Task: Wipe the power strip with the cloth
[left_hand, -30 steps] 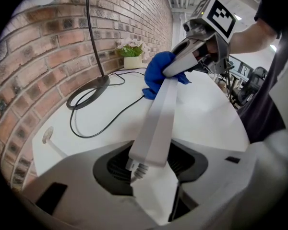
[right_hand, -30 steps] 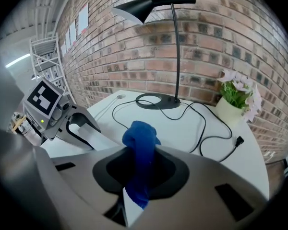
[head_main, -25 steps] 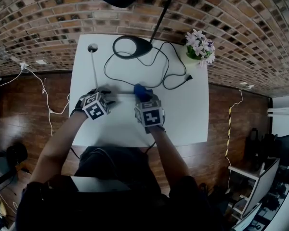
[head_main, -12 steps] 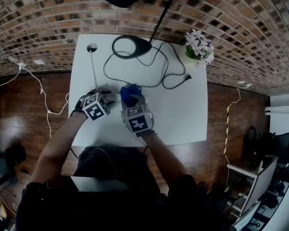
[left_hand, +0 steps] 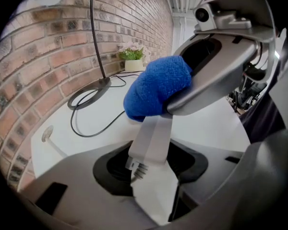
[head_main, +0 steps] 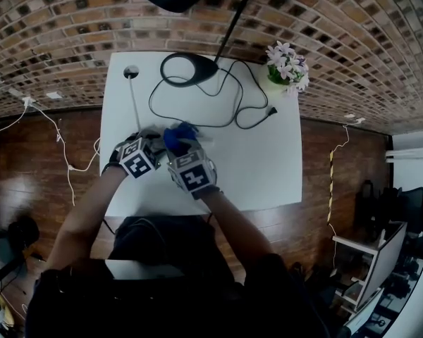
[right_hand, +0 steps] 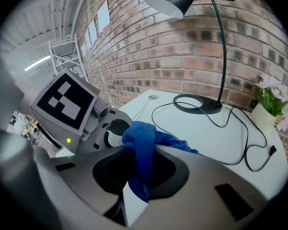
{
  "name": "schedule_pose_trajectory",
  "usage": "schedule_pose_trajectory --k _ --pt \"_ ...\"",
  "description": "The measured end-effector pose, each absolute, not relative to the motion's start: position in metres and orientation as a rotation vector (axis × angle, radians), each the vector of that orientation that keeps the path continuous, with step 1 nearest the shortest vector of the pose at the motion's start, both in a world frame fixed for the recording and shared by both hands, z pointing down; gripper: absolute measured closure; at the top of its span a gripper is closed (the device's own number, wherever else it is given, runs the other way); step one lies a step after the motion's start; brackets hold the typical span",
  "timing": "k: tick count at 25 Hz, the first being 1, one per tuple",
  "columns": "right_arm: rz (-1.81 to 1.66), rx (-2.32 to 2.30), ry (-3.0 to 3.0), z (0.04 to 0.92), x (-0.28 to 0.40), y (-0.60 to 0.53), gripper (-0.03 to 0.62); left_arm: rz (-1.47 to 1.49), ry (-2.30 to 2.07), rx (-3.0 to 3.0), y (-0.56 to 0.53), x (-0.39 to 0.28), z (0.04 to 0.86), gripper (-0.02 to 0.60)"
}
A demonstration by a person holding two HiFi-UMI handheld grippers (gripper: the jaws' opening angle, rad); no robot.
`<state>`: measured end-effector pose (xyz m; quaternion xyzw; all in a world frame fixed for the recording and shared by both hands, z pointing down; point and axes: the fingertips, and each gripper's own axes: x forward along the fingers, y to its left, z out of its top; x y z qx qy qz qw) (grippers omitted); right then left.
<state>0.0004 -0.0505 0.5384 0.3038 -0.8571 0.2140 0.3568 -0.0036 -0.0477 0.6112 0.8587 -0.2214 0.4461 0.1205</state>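
Note:
The white power strip (left_hand: 152, 140) lies on the white table (head_main: 268, 167), and its cord end sits between the jaws of my left gripper (left_hand: 151, 166), which is shut on it. My right gripper (right_hand: 141, 174) is shut on the bunched blue cloth (right_hand: 140, 140). The cloth (left_hand: 156, 89) rests on top of the strip, just ahead of the left jaws. In the head view both grippers stand side by side at the table's left front: the left gripper (head_main: 151, 143) and the right gripper (head_main: 178, 145), with the cloth (head_main: 178, 135) between them. Most of the strip is hidden there.
A black desk lamp stands at the back with its round base (head_main: 190, 67), and its black cable (head_main: 233, 111) loops across the table's middle. A pot of flowers (head_main: 285, 65) is at the back right corner. A white cord runs from a round grommet (head_main: 131, 71) toward the grippers.
My right gripper has carried the blue cloth leftward along the strip, close up to the left gripper. The left gripper has stayed where it was.

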Motion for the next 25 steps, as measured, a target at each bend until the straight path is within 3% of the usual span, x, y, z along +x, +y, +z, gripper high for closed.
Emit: schedule_pose_trajectory --k 7,15,20,25 --pt "0.601 0.605 -2.270 0.543 -0.032 -0.039 0.530 1.290 -0.656 2.508 -0.048 -0.003 0.612 0.370" --pt "1.023 0.419 -2.360 0.531 -0.042 -0.032 0.530 1.290 -0.654 2.513 -0.048 -0.002 0.609 0.369" --pt "1.221 0.415 -2.429 0.515 -0.025 -0.022 0.530 1.294 -0.667 2.519 -0.049 -0.003 0.609 0.368" --pt "1.088 0.565 -2.443 0.516 0.016 -0.030 0.530 1.312 -0.667 2.501 -0.048 -0.003 0.609 0.368"
